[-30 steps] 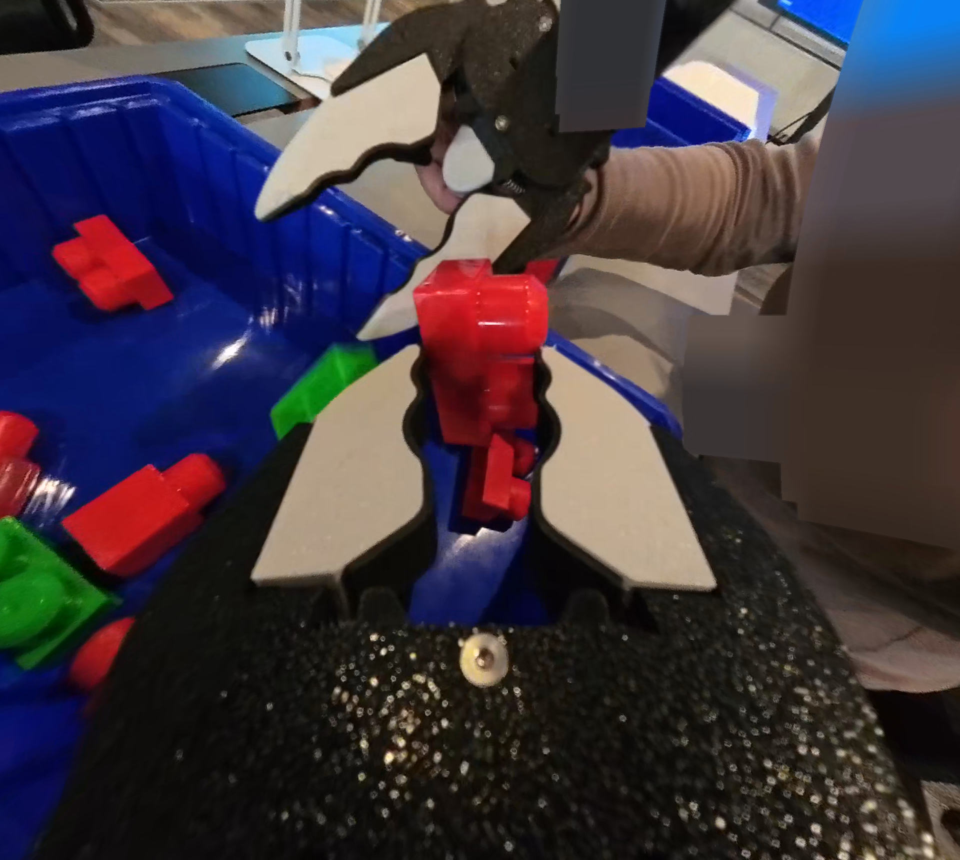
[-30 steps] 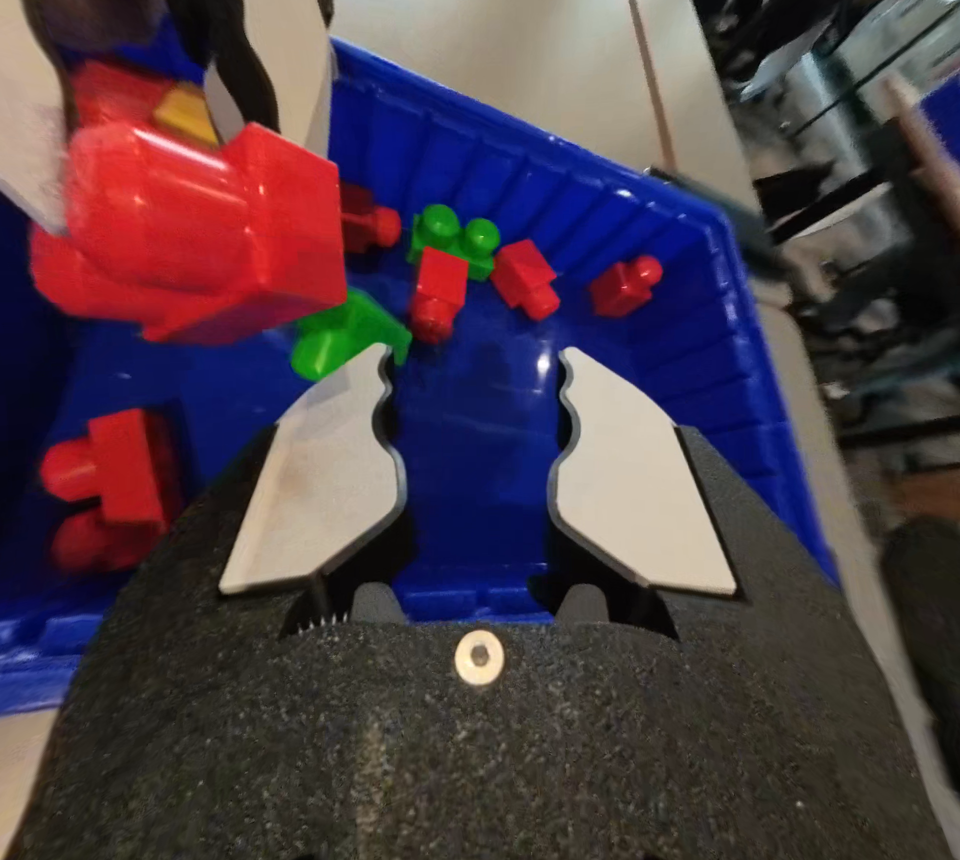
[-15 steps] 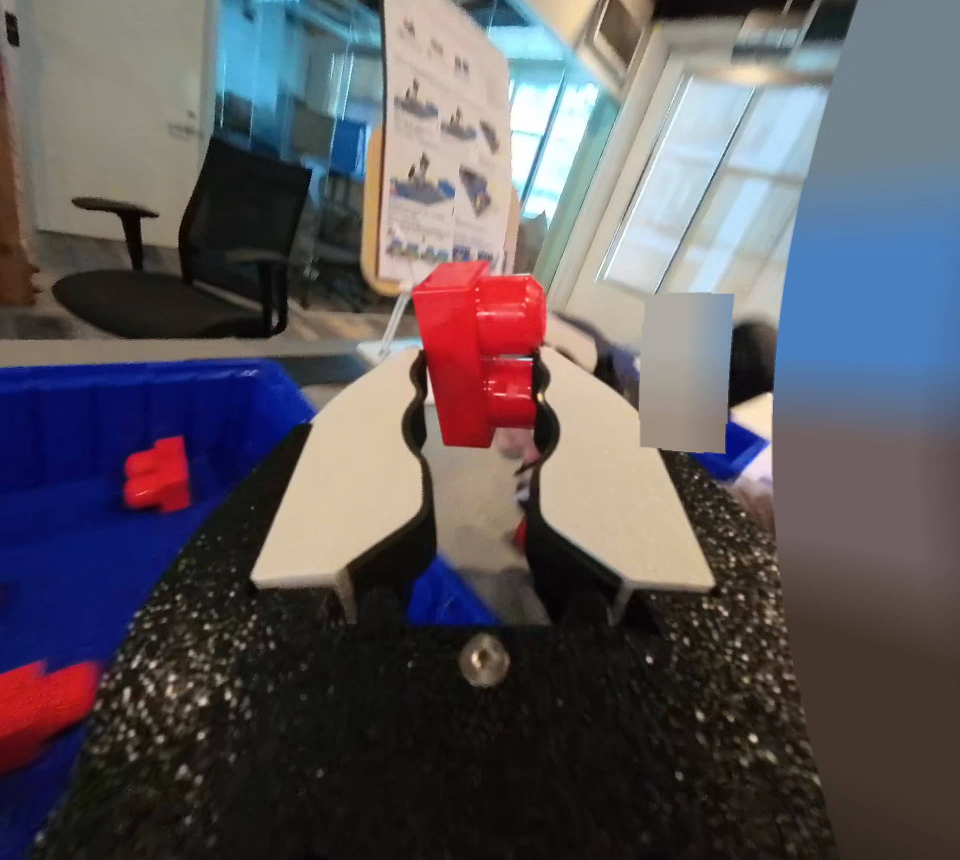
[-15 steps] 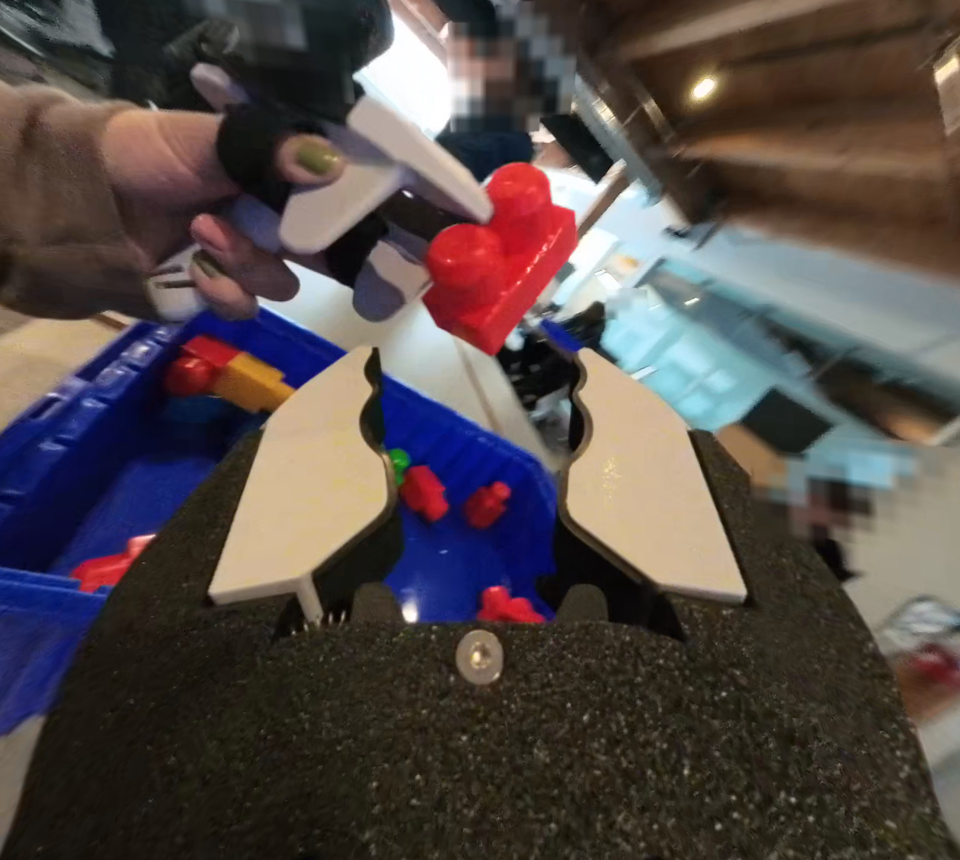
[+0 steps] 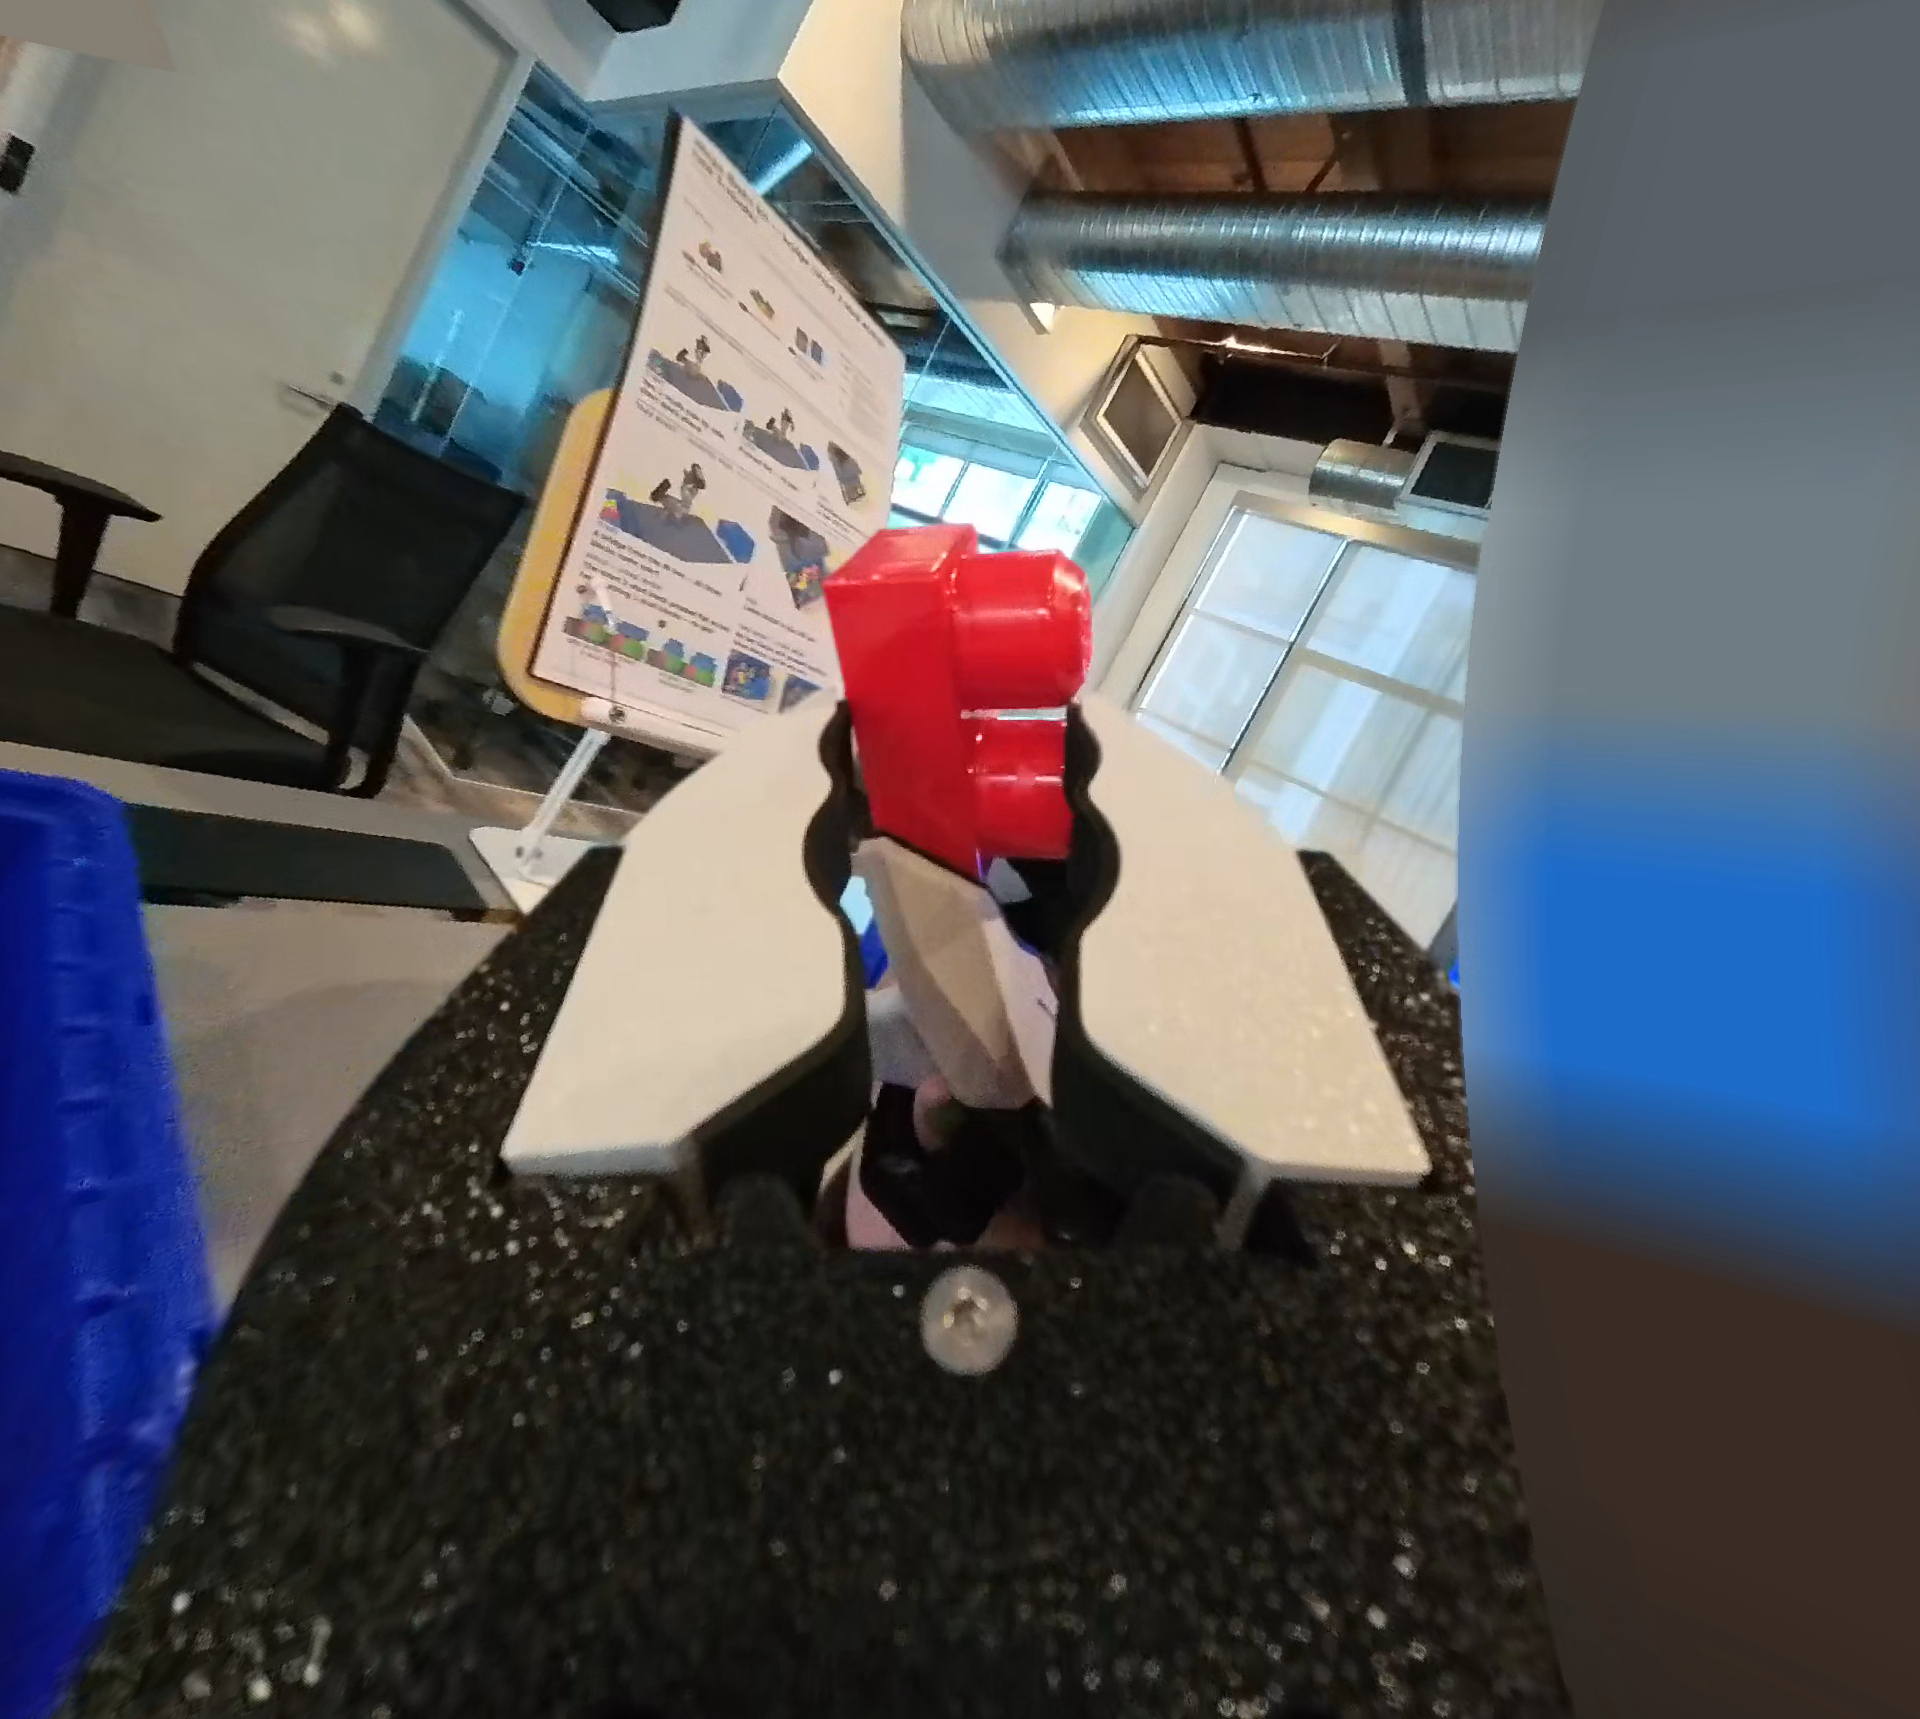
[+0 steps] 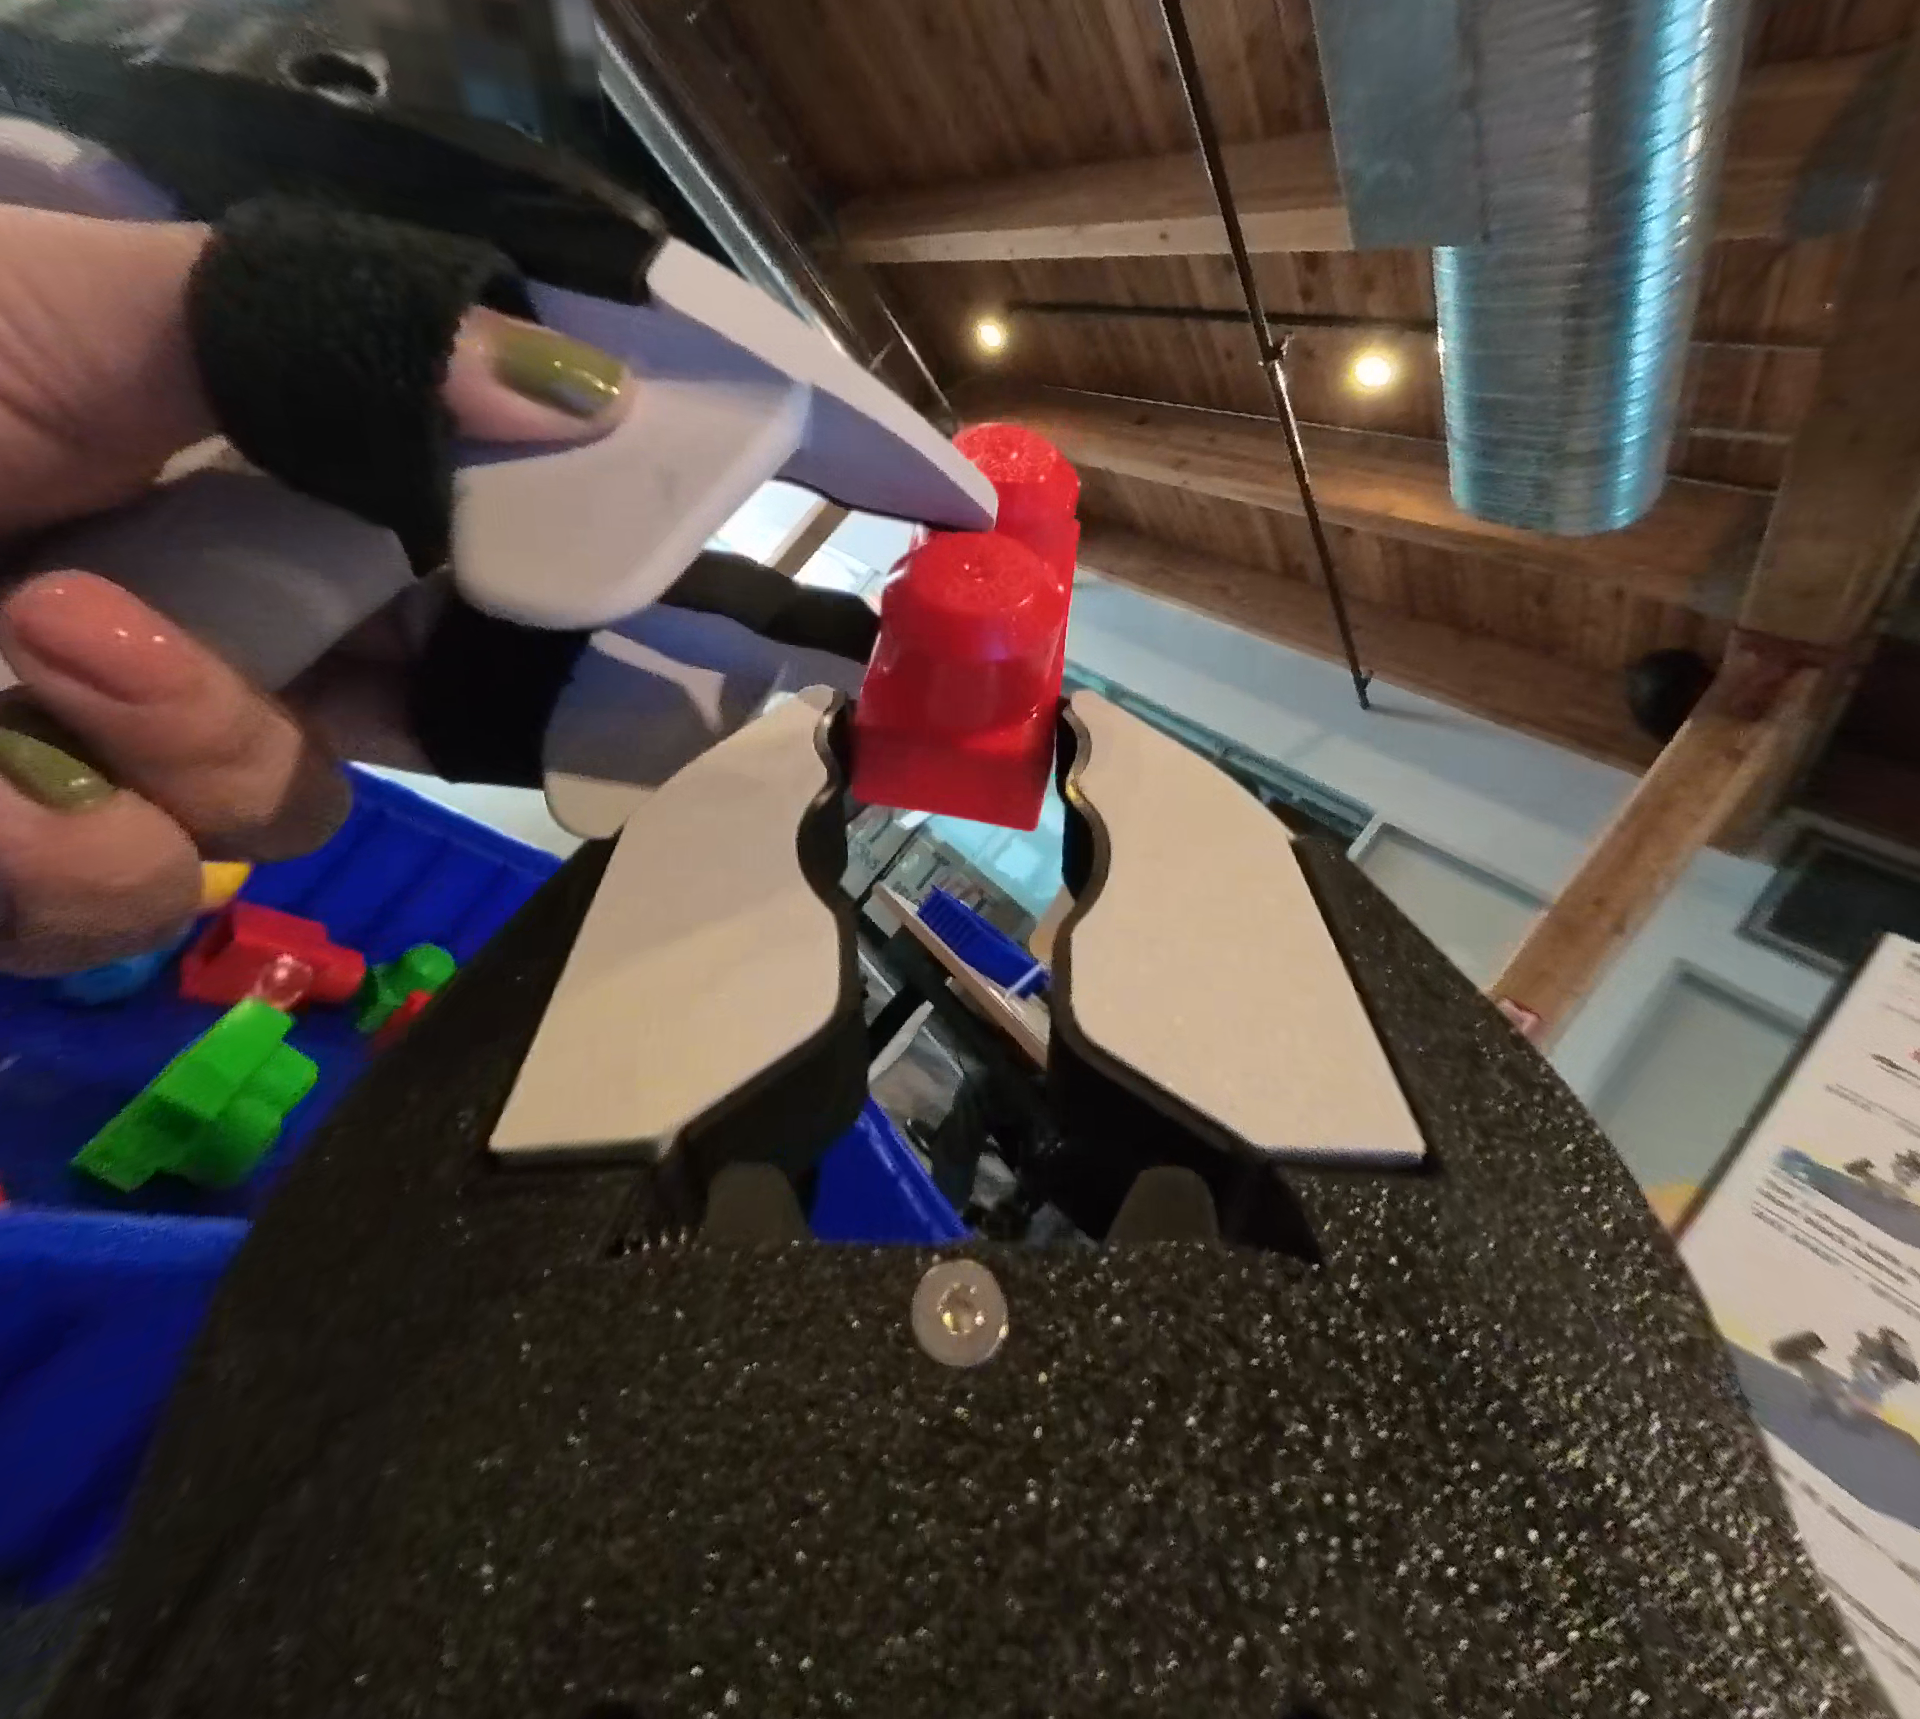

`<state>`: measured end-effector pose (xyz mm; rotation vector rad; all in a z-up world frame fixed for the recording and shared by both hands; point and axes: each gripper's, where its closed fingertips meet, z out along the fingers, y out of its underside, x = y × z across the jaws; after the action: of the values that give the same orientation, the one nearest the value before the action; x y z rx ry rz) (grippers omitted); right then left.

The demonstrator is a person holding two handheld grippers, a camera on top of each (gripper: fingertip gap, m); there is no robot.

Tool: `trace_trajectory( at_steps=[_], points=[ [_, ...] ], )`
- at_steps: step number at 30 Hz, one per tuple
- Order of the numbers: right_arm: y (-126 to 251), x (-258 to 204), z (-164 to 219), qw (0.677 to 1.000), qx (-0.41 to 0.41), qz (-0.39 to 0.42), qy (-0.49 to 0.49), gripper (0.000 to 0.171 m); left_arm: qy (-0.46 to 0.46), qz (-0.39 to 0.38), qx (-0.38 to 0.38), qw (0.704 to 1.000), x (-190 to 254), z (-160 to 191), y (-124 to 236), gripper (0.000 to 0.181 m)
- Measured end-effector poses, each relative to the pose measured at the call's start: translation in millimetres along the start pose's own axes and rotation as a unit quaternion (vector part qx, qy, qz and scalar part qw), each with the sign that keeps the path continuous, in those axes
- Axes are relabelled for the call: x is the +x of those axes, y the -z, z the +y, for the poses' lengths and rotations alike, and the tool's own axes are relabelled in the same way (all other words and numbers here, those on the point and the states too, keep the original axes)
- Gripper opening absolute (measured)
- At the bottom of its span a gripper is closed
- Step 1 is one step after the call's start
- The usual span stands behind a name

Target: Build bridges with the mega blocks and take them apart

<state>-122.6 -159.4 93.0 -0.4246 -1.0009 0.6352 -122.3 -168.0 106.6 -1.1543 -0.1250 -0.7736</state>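
Observation:
A red two-stud mega block (image 5: 935, 682) is held up in the air, clear of the bin. My left gripper (image 5: 956, 734) is shut on it, with the studs pointing right. In the right wrist view the same red block (image 6: 966, 630) sits between the tips of my right gripper (image 6: 951, 734), which is shut on its base. The left gripper's fingers (image 6: 727, 443) come in from the left with a hand (image 6: 125, 682) and touch the block by its studs. One finger of the right gripper (image 5: 956, 973) shows below the block in the left wrist view.
A blue bin (image 6: 436, 848) lies low on the left with loose blocks, among them a green one (image 6: 208, 1108) and a red one (image 6: 260, 952). Its wall (image 5: 73, 1150) is at the left edge. A poster board (image 5: 727, 506) and an office chair (image 5: 343, 568) stand behind. My left and right fingertips are right by each other.
Both grippers rose out of the bin and tilted upward. The right gripper, open before, came to the red block in the left gripper and shut on it.

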Motion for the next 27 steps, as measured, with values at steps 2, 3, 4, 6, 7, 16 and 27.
trace_trajectory(
  at_steps=[2,3,4,6,7,16,27],
  points=[
    [15,12,6,1.0,-0.019,-0.003,0.0,0.037,0.008,0.006,0.0,1.0,3,9,-6,0.056],
    [24,20,12,0.999,-0.031,-0.006,-0.005,0.037,0.01,0.013,-0.002,1.0,6,15,-8,0.062],
    [35,28,19,0.999,-0.047,-0.009,-0.014,0.037,0.009,0.017,-0.006,1.0,7,21,-10,0.066],
    [62,47,37,0.996,-0.086,-0.021,-0.03,0.037,0.002,0.012,-0.017,1.0,8,37,-12,0.071],
    [77,58,49,0.993,-0.111,-0.023,-0.038,0.037,-0.004,0.011,-0.026,1.0,9,47,-13,0.07],
    [234,87,182,0.872,-0.441,-0.046,-0.208,0.037,-0.199,-0.03,-0.192,0.961,-13,170,-33,0.062],
    [288,27,239,0.757,-0.579,-0.114,-0.281,0.039,-0.434,-0.029,-0.239,0.868,-69,215,-60,0.056]
  ],
)
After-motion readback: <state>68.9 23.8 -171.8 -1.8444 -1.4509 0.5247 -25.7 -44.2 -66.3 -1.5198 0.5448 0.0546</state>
